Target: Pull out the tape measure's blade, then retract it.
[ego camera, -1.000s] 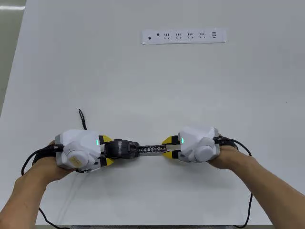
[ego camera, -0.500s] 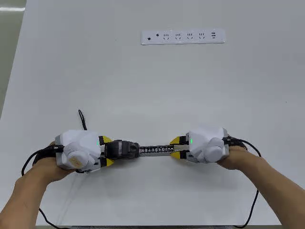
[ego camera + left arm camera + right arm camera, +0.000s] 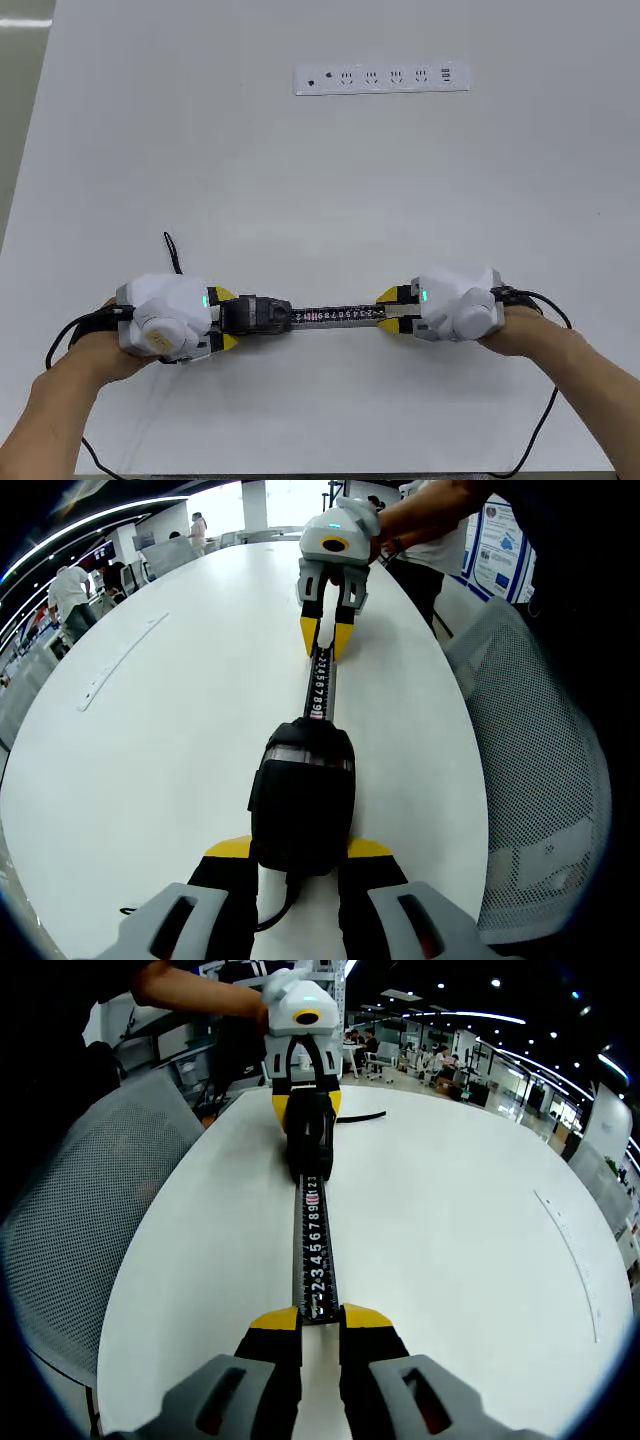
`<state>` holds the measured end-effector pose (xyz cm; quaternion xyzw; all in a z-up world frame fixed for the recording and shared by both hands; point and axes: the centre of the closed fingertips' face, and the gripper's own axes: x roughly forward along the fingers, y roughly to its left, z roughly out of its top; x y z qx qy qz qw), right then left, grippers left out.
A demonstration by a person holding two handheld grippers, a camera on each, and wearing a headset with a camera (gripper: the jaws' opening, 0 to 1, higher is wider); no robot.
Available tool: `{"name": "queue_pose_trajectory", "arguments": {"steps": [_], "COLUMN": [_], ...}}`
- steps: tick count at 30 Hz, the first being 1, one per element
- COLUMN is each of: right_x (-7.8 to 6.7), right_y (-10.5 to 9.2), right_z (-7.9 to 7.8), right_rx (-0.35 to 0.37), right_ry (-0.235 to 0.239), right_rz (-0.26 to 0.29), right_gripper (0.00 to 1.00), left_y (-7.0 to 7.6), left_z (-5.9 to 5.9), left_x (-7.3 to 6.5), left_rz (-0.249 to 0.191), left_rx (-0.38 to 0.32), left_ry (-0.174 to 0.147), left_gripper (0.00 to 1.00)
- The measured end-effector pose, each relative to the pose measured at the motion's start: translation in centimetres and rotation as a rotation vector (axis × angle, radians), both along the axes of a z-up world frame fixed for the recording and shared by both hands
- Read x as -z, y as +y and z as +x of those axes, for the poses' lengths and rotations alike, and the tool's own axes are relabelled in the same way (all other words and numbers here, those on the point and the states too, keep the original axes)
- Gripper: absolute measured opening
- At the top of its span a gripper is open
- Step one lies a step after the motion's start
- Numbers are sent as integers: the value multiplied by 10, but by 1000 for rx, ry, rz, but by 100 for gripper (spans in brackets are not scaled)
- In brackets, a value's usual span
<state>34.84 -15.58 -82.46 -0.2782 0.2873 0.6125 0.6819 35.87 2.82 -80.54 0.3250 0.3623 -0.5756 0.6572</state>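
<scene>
Smooth matte white counter (image 3: 300, 180), oval edge visible in the gripper views. Tape measure (image 3: 256, 314) lies near the front edge of the counter, between the two grippers. The case is black, chunky, rounded, ribbed on the sides, with a grey glossy band across the top. The blade (image 3: 338, 315) is out, a flat narrow dark strip with white numerals and one red mark near the case mouth. It runs straight and low over the counter from the case to the right gripper.

Left gripper (image 3: 226, 316): white plastic body, green light, black fingers (image 3: 232, 848) with yellow tips. The fingers are spread to the case's width and clamped on its two sides at the rear end.

Right gripper (image 3: 390, 311): same build. Its fingers (image 3: 274, 1321) are nearly together, yellow tips pinching the free end of the blade, with a thin gap between them.

White power strip (image 3: 381, 77) lies flat at the far side of the counter, well apart from the rest. Thin black cable (image 3: 172, 250) curls on the counter just behind the left gripper. Grey mesh chair (image 3: 540, 740) stands beside the counter edge.
</scene>
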Motion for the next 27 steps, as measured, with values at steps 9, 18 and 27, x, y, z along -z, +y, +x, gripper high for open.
{"name": "queue_pose_trajectory", "arguments": {"steps": [9,18,27], "right_x": [0,1,2], "right_y": [-23,-38,-50], "right_z": [-2,-5,-7], "right_rx": [8,17,22], "right_ry": [7,16,18], "right_rz": [-22,-37,-52], "right_gripper": [12,12,12], "left_y": [-1,-1,-1], "left_z": [-1,-1,0], "left_x": [0,0,0], "left_rz": [2,6,8], "left_rx": [3,9,13], "left_ry": [2,6,7], "left_gripper": [28,28,28]}}
